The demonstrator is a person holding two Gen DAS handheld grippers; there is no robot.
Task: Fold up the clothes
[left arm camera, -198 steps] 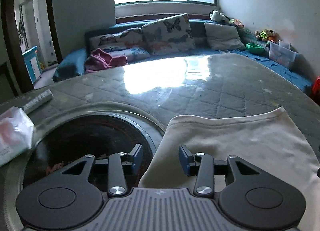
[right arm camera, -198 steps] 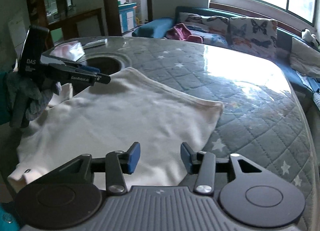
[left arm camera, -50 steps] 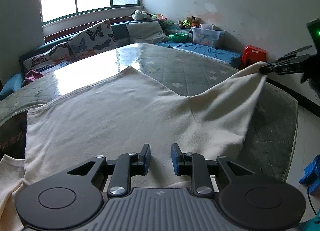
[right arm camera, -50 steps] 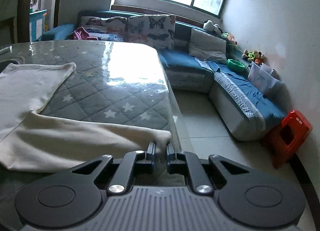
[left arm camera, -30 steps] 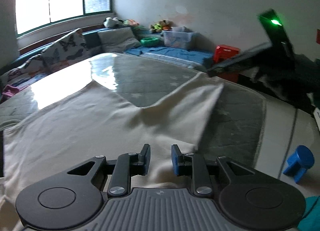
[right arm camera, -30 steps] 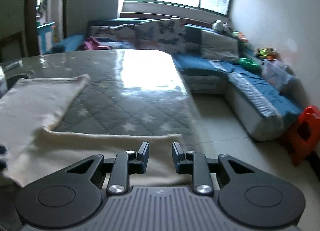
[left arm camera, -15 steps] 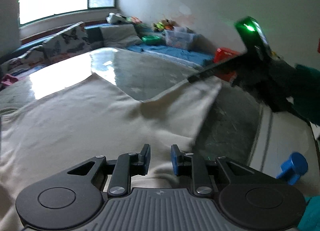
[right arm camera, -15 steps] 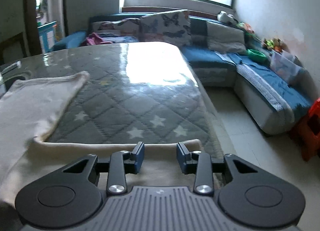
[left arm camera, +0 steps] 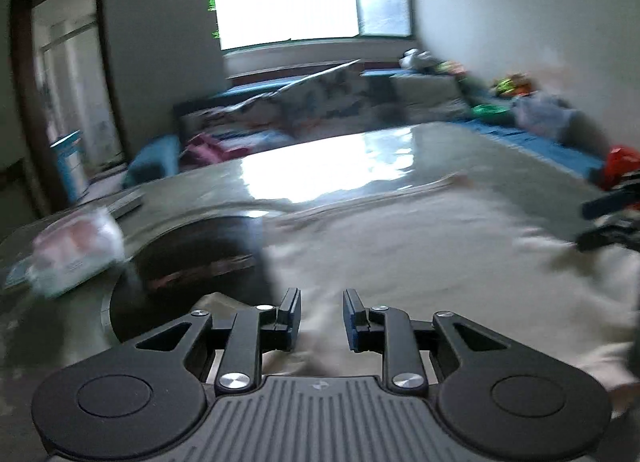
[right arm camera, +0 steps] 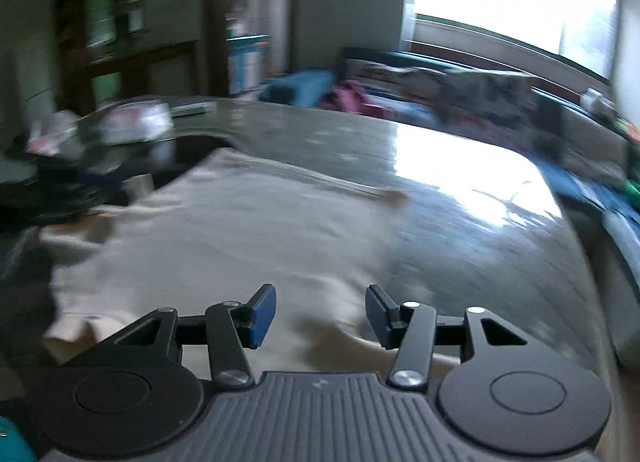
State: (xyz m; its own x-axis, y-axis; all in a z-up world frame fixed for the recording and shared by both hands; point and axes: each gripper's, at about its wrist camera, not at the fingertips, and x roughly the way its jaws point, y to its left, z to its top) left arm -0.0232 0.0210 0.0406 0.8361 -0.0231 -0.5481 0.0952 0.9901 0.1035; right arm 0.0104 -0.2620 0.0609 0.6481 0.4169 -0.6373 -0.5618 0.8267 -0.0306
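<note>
The whole room has swung round: half a second ago the left gripper faced the far wall with the cloth stretched toward the other hand, and now both views are smeared with motion and look back toward the window and sofa. The counter (right arm camera: 480, 190) carries the cream garment (right arm camera: 248, 230) spread just ahead of both grippers, its far edge running across toward a small corner tip beyond the right gripper. It looks doubled over compared with a moment back, when one corner was pinched and drawn out, so I'd judge the first fold laid down and let go. The dark round opening (left arm camera: 192, 258) sits ahead and left of the left gripper, with a crumpled plastic bag (left arm camera: 76, 258) further left. The left gripper (left arm camera: 321, 314) has widened a little and hangs unclenched over the cloth, gripping nothing; the right gripper (right arm camera: 321, 312) is spread wider still, empty, above the near hem. Next comes choosing fresh corners.
</note>
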